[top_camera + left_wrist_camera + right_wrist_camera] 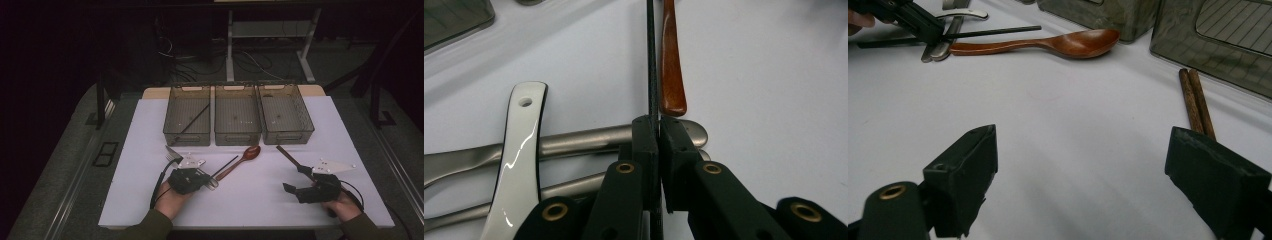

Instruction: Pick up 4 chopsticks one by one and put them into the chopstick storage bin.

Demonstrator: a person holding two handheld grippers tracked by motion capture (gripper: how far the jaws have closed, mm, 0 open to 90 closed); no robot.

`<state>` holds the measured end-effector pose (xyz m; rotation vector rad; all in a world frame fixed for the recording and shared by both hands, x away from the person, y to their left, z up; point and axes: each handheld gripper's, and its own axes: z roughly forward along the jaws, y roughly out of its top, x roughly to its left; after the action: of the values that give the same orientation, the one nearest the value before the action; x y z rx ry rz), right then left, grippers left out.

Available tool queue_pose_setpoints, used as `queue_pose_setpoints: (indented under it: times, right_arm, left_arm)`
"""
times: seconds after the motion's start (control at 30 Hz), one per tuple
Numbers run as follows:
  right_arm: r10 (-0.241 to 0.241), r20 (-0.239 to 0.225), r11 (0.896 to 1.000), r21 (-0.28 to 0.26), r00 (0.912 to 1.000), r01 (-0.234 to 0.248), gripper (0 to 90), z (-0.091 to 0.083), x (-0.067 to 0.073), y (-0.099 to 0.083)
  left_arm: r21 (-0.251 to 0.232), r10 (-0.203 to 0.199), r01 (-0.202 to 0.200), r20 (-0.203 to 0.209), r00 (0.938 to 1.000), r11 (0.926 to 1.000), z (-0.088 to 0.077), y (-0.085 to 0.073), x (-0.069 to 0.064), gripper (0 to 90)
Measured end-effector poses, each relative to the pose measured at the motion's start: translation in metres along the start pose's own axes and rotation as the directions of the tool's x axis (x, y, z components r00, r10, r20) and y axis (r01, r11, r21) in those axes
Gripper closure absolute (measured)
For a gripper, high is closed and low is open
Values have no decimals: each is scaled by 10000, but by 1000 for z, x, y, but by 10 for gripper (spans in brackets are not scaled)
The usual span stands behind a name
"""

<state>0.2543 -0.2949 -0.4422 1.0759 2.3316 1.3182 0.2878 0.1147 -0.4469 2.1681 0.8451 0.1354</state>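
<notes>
Left gripper view: left claw (658, 131) clamped on black chopstick (652, 60), which runs ahead beside wooden spoon (671, 65) on tabletop (774, 100). Right claw (1083, 170) wide open, holding nothing.

Three translucent grey plastic bins (238, 121) stand in a row on the white table. One brown wooden spoon (241, 160) lies there, with two brown wooden chopsticks (1196, 103), two thin black chopsticks (226, 166), one of them in the left bin, two silver metal handles (584, 141) and one white glossy handle (519, 150).
</notes>
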Motion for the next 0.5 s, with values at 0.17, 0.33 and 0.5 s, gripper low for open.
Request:
queue_pose_setpoints:
  times: [0.17, 0.33, 0.5]
  right_arm:
    - [-13, -3, 10000, 6, 10000, 13, 129, 0, 1, 0]
    - [19, -1, 10000, 28, 10000, -19, 129, 1, 1, 0]
    - [-33, -30, 10000, 19, 10000, 33, 129, 1, 0, 0]
  left_arm:
    - [25, 173, -173, 102, 9998, 9998, -1, 2, -1, 849]
    - [80, 353, -354, 111, 9993, 9993, -4, 4, -3, 849]
    - [60, 453, -455, 269, 9986, 9989, -9, 7, -3, 849]
